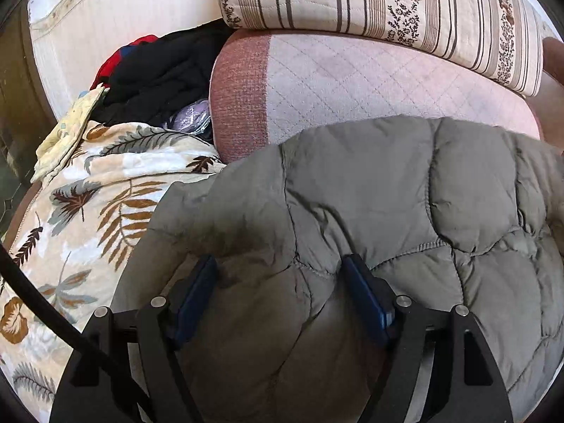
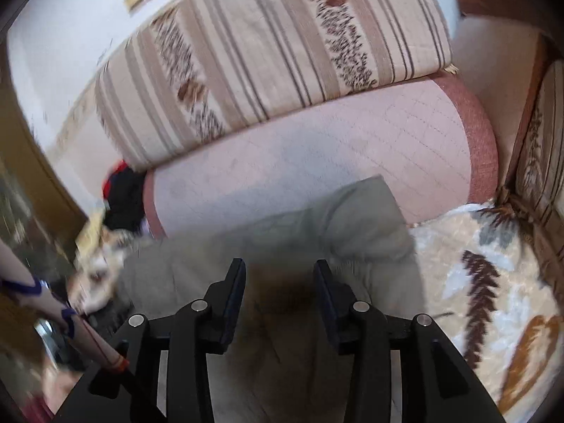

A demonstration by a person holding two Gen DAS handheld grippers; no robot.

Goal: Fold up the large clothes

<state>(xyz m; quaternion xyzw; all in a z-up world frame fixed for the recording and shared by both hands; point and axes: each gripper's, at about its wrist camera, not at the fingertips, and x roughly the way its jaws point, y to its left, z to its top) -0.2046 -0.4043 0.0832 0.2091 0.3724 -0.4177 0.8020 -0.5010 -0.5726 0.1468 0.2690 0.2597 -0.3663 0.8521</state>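
A grey-green quilted puffer jacket (image 1: 370, 194) lies bunched on a leaf-patterned blanket (image 1: 88, 204) over a sofa seat. My left gripper (image 1: 280, 264) is open, its blue-padded fingers (image 1: 363, 292) wide apart and pressed down onto the jacket's padding. In the right wrist view the jacket (image 2: 317, 225) lies flatter, blurred by motion. My right gripper (image 2: 280, 268) is open just above the jacket, nothing between its fingers (image 2: 326, 282).
A pink quilted bolster (image 1: 352, 84) lies behind the jacket, with a striped floral cushion (image 1: 370, 3) on top. A pile of black and red clothes (image 1: 162, 70) sits at the left. The leaf blanket (image 2: 493, 282) spreads right of the jacket. A striped cushion (image 2: 543, 162) stands at the right.
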